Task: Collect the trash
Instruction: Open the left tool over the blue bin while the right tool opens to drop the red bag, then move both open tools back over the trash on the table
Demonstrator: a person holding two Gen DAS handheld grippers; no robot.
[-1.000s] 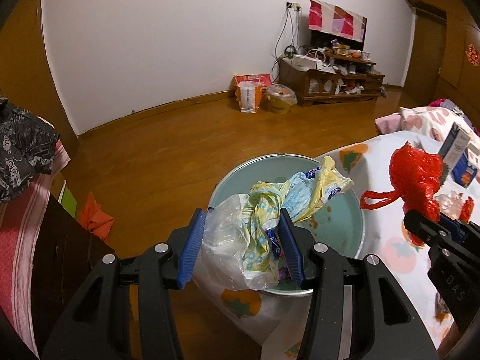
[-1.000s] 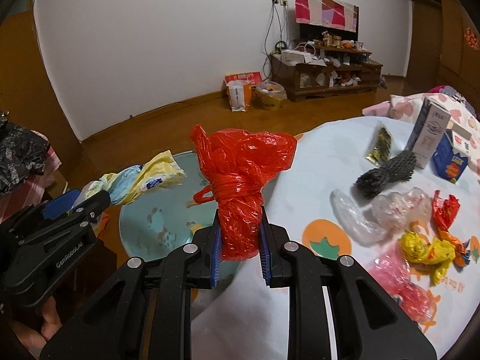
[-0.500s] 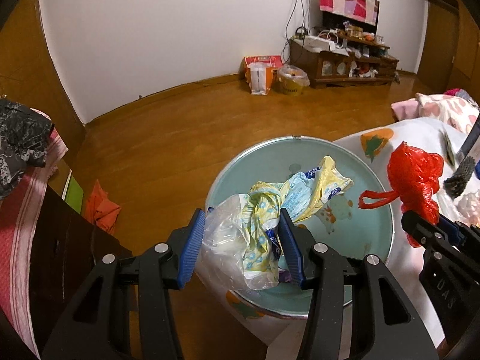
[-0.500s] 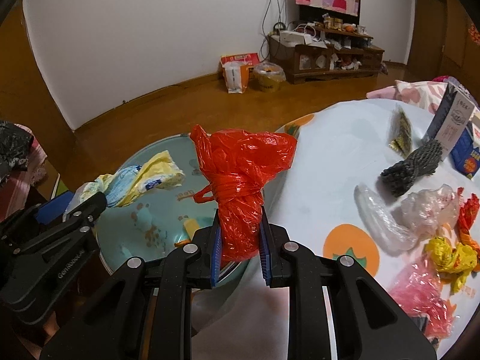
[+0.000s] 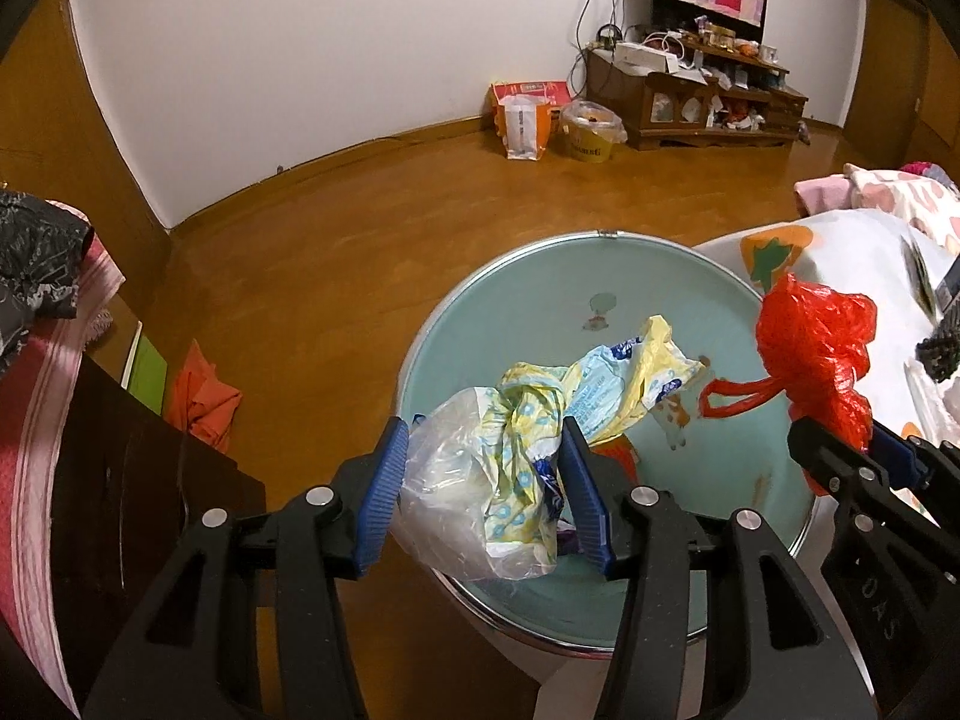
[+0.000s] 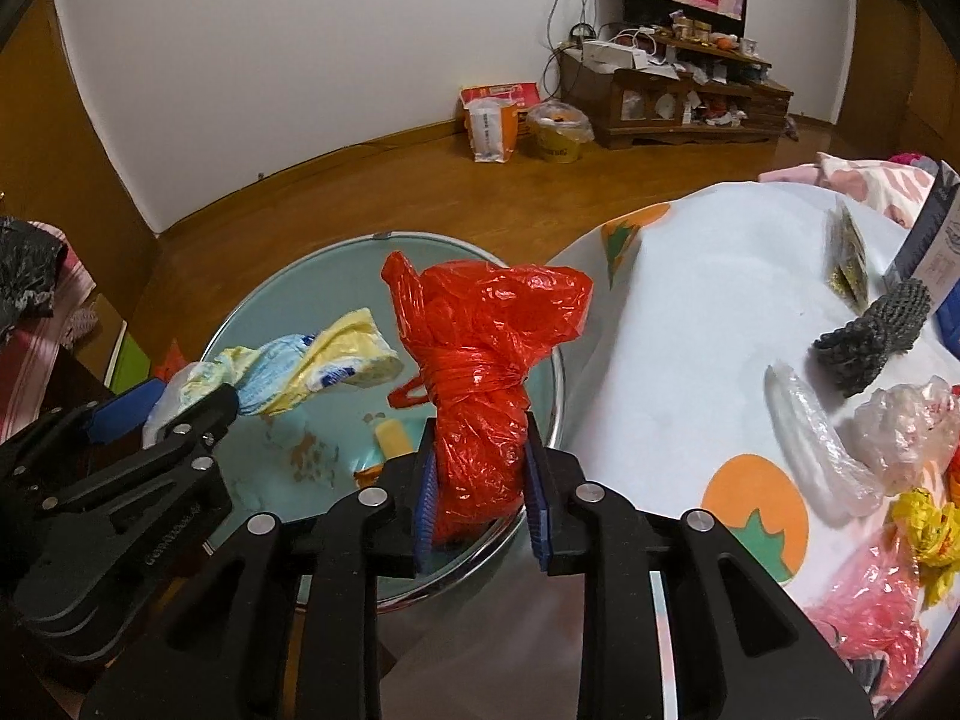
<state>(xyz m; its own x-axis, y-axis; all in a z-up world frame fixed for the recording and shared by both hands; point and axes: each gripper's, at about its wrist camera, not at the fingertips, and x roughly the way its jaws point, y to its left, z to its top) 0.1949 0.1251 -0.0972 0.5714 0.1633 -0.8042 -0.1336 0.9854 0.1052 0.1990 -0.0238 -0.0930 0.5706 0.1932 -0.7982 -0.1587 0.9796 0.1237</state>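
My left gripper (image 5: 486,486) is shut on a crumpled bundle of clear and yellow-blue plastic wrappers (image 5: 528,420) and holds it above the near side of a pale blue round basin (image 5: 516,300). My right gripper (image 6: 480,480) is shut on a knotted red plastic bag (image 6: 480,360) and holds it above the basin's right rim (image 6: 558,372). The red bag also shows in the left wrist view (image 5: 810,348), and the wrapper bundle shows in the right wrist view (image 6: 300,366). A yellow scrap (image 6: 393,435) lies inside the basin.
The table with a white cloth printed with orange fruit (image 6: 690,300) stands right of the basin and carries several pieces of trash: a dark mesh wad (image 6: 876,330), clear plastic (image 6: 816,438), a yellow wrapper (image 6: 924,528), pink plastic (image 6: 876,618). A dark cabinet (image 5: 120,480) is at left.
Both grippers have moved forward and over the basin with their loads still held. The basin now fills more of both views.
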